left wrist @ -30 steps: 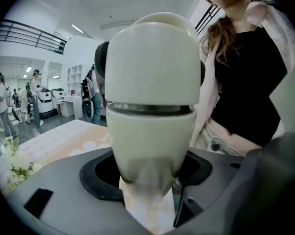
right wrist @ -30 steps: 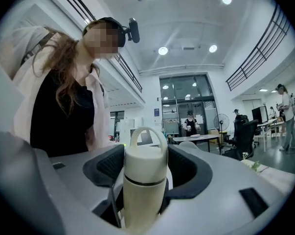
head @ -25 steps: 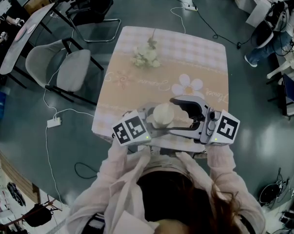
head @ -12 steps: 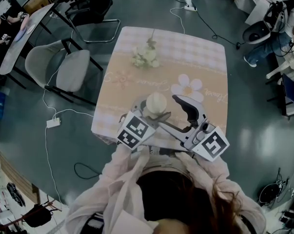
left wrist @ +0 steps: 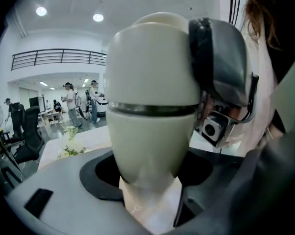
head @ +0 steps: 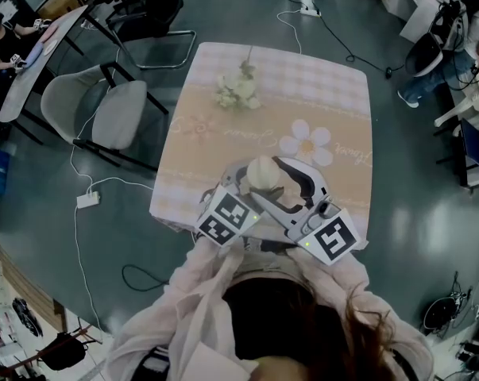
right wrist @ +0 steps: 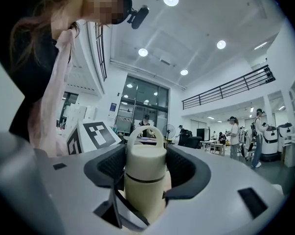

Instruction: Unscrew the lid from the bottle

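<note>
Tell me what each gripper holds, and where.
Left gripper clamps the cream bottle by its lower body. Right gripper has just been closing its jaws around the handled lid; pads look to touch its sides.

We find the bottle, lid on top, over the near edge of the table. Behind the bottle, near the far edge, lie flowers. Left of the bottle, off the table, stands a chair; a power strip lies on the floor, also left.

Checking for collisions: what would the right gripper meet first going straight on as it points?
The bottle, most likely: its lid already stands between the right gripper's jaws, which have just been closing.
</note>
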Demonstrator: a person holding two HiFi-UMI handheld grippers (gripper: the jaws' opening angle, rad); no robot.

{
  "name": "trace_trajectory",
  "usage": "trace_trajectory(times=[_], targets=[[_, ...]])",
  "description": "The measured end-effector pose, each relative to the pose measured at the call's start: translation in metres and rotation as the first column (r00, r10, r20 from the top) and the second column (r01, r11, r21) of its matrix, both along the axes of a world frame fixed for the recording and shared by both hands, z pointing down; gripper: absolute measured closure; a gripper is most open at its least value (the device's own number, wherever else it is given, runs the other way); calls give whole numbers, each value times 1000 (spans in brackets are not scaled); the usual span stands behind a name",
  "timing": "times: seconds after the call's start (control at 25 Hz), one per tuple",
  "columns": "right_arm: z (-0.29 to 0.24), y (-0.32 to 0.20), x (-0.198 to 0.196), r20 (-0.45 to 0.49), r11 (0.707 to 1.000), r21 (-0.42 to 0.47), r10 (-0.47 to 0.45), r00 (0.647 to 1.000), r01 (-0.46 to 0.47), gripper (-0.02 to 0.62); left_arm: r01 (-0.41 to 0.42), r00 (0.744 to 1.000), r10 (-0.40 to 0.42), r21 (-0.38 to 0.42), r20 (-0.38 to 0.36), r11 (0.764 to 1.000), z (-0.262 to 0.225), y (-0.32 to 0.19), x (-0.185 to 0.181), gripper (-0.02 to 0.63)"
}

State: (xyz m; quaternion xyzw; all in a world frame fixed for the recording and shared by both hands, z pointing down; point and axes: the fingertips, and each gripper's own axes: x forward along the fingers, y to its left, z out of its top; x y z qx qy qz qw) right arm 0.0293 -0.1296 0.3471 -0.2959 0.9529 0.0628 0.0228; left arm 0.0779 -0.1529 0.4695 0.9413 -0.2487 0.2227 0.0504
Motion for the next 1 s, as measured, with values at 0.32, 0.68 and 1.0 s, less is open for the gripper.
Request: trace_trajectory(times=[0.32, 0.68, 1.0], targets=[[-1, 6, 2, -1, 996, -15, -89, 996, 89, 324, -77, 997, 77, -2, 14, 997, -2, 9, 4, 290], [-2, 16, 8, 3, 965, -14, -263, 965, 263, 322, -229, 973, 230, -36, 28, 973, -3, 26, 12, 291], [-5, 30, 15, 91, 889, -50, -449, 889, 455, 322, -419, 907, 421, -80, 0, 904, -5, 54, 20, 290]])
